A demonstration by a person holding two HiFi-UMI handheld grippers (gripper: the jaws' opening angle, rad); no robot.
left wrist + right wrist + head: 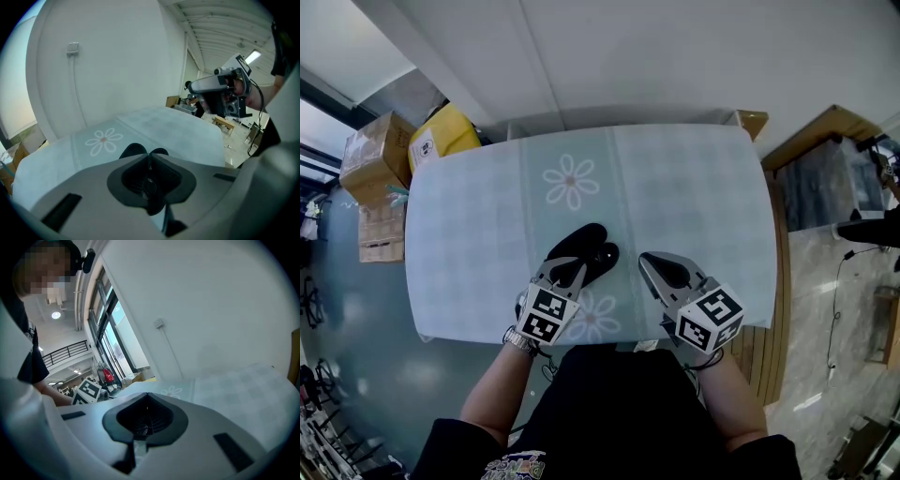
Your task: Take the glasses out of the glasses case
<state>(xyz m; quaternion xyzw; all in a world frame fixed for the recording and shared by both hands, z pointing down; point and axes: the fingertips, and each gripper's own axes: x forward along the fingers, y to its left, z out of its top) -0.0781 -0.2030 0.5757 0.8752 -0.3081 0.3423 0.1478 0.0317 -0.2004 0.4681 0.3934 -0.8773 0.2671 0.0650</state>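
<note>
A black glasses case point(588, 246) lies on the pale tablecloth point(487, 244), just in front of the centre. No glasses show in any view. My left gripper point(566, 271) is shut and empty, its tips over the case's near end; in the left gripper view the case point(132, 150) peeks out right behind the closed jaws point(149, 158). My right gripper point(652, 265) is also shut and empty, a short way right of the case and apart from it. In the right gripper view its jaws point(147, 398) point across the cloth toward the wall.
The table point(712, 159) carries a cloth with flower prints point(571, 180). Cardboard boxes point(375, 155) and a yellow bag point(442, 136) sit on the floor at the left. A wooden bench point(773, 337) runs along the table's right side. A white wall stands behind the table.
</note>
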